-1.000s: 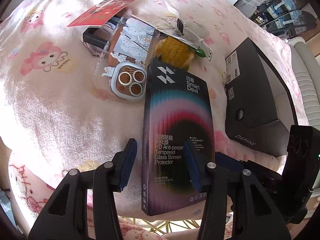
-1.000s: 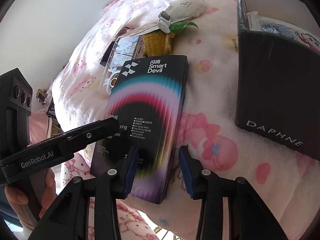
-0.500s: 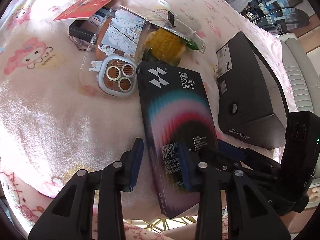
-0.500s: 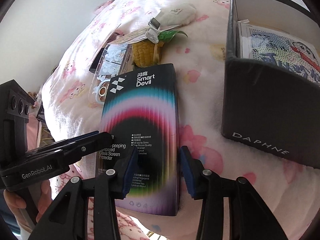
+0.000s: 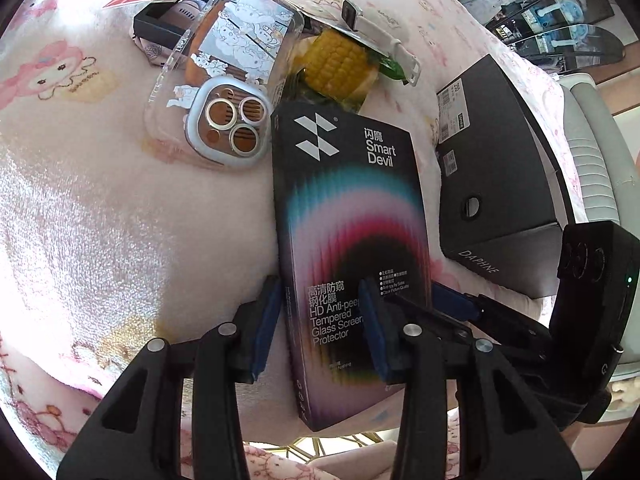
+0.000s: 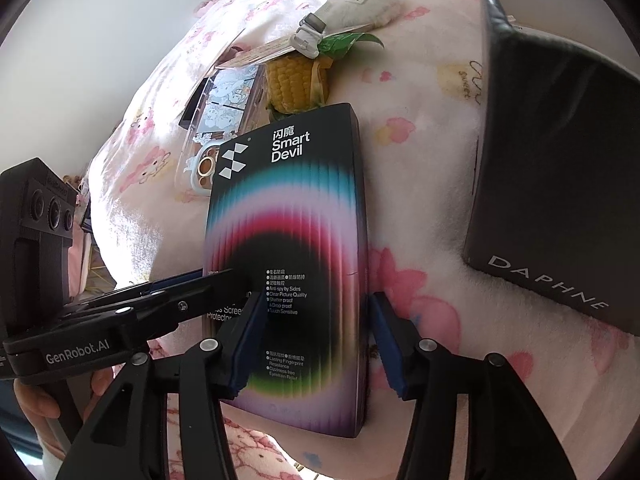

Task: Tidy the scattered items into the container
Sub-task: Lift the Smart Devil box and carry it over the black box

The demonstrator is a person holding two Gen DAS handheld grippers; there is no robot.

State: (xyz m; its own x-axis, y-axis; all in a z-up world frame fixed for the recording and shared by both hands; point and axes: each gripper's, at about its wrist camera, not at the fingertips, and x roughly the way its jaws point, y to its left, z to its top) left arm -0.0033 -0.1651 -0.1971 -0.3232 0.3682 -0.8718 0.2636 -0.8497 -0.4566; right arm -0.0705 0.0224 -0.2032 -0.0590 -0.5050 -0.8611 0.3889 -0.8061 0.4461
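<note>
Black cardboard with a rainbow arc, the screen-protector box (image 5: pixel 352 248) lies flat on the pink cartoon-print blanket (image 5: pixel 80 208). Left of the box's far end sits the clear phone case (image 5: pixel 224 92); beyond that end lies the corn cob (image 5: pixel 340 64) with a white watch (image 5: pixel 376 36) across it. Right of the box stands the black DAPHNE container (image 6: pixel 552 184). The left hand-held gripper (image 5: pixel 316 324) straddles the box's near left edge, half open, having just widened a little. The right hand-held gripper (image 6: pixel 316 344) spans the near right edge, its jaws having just been opening; whether the pads touch the box I cannot tell.
</note>
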